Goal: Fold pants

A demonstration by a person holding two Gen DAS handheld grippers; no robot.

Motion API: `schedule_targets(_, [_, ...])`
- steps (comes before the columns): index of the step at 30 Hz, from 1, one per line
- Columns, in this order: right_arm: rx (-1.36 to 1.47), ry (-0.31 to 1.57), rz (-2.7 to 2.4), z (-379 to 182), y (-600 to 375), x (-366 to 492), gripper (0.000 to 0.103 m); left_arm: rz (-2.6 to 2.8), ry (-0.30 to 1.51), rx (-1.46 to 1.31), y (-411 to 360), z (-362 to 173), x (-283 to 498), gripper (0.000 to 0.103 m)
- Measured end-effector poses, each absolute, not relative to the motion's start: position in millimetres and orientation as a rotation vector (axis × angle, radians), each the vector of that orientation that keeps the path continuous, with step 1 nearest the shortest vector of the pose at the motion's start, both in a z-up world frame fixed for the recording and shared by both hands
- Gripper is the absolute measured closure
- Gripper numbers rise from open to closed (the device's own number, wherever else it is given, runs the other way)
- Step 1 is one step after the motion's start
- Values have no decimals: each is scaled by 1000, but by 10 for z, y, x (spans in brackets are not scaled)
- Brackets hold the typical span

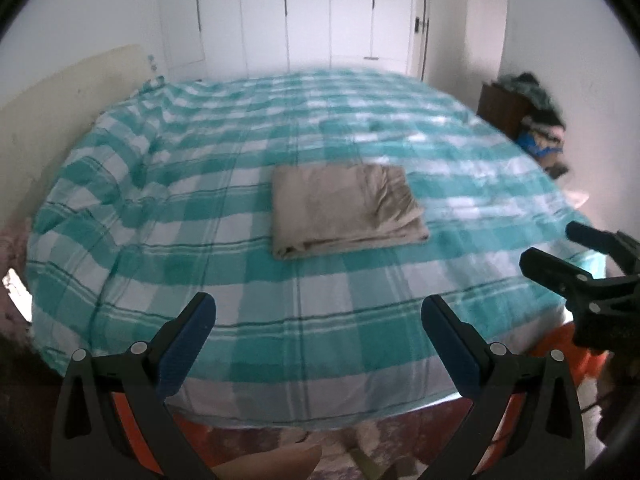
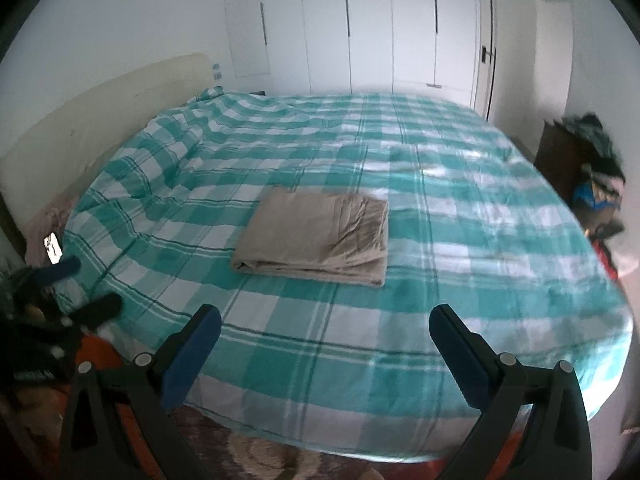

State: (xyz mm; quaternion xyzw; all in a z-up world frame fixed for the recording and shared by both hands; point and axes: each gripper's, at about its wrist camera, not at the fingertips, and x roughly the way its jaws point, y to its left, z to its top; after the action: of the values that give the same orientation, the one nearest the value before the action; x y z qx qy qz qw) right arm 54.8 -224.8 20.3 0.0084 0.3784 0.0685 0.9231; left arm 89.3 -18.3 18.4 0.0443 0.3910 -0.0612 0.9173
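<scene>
Beige pants (image 1: pixel 344 208) lie folded into a flat rectangle in the middle of the bed (image 1: pixel 160 184); they also show in the right wrist view (image 2: pixel 316 234). My left gripper (image 1: pixel 318 312) is open and empty, held back over the bed's near edge, well short of the pants. My right gripper (image 2: pixel 324 322) is open and empty, also at the near edge. The right gripper shows at the right of the left wrist view (image 1: pixel 560 248), and the left gripper at the left of the right wrist view (image 2: pixel 86 286).
The bed has a teal and white checked cover (image 2: pixel 460 216). A beige headboard (image 2: pixel 100 112) stands at the left. White wardrobe doors (image 2: pixel 368 28) are behind. A pile of clothes on dark furniture (image 2: pixel 592 168) stands at the right. A patterned rug (image 1: pixel 380 444) lies below.
</scene>
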Motion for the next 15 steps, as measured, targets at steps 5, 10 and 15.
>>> schedule_targets(5, [-15, 815, 129, 65, -2198, 516, 0, -93, 837, 105, -237, 88, 899, 0])
schedule_targets(10, [-16, 833, 128, 29, -2186, 499, 0, -75, 870, 109, -220, 37, 918, 0])
schedule_targets(15, [-33, 843, 131, 11, -2126, 491, 0, -58, 872, 130, -222, 24, 902, 0])
